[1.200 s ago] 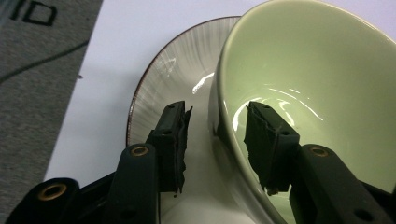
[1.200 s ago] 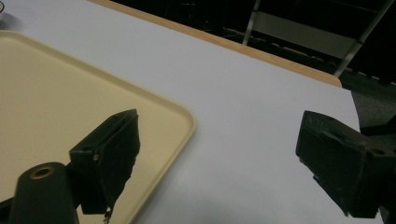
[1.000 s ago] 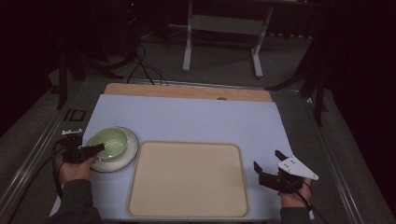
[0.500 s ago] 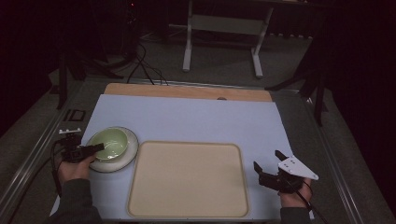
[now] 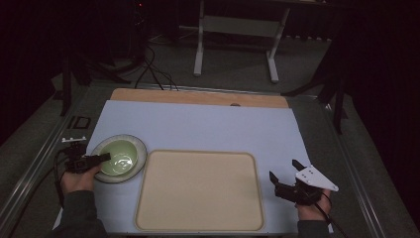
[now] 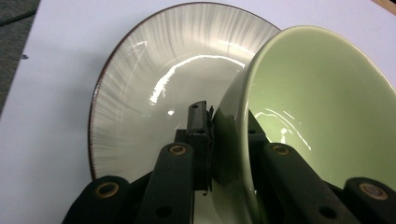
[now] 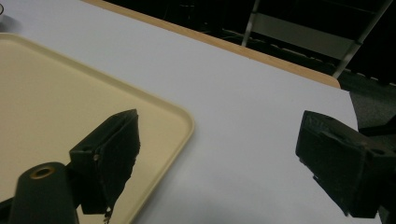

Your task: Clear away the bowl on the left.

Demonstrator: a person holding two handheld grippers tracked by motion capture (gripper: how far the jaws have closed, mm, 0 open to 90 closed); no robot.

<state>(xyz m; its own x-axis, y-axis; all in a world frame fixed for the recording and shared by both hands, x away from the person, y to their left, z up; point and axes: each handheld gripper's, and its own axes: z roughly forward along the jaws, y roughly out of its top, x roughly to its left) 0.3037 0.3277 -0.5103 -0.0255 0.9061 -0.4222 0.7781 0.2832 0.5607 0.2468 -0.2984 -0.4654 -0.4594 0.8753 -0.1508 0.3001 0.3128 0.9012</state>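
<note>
Fingers [image 6: 208, 126] of our left gripper [image 5: 91, 159] just pinched the green bowl's [image 6: 322, 107] rim; it could slip onto the plate [image 6: 140, 93]. Right gripper's [image 5: 287, 179] fingers stay apart.

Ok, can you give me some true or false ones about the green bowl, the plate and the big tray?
1. The left gripper is clamped on the wall of the glossy pale green bowl. True; its jaws have just been closing, one pad inside, one outside.
2. The green bowl sits on the flat beige plastic tray. False: it sits on the round grey ribbed plate with a dark rim, left of the tray.
3. The right gripper holds a spoon. False: its jaws stand open, with nothing between them.
4. The tray has nothing on it. True.
</note>
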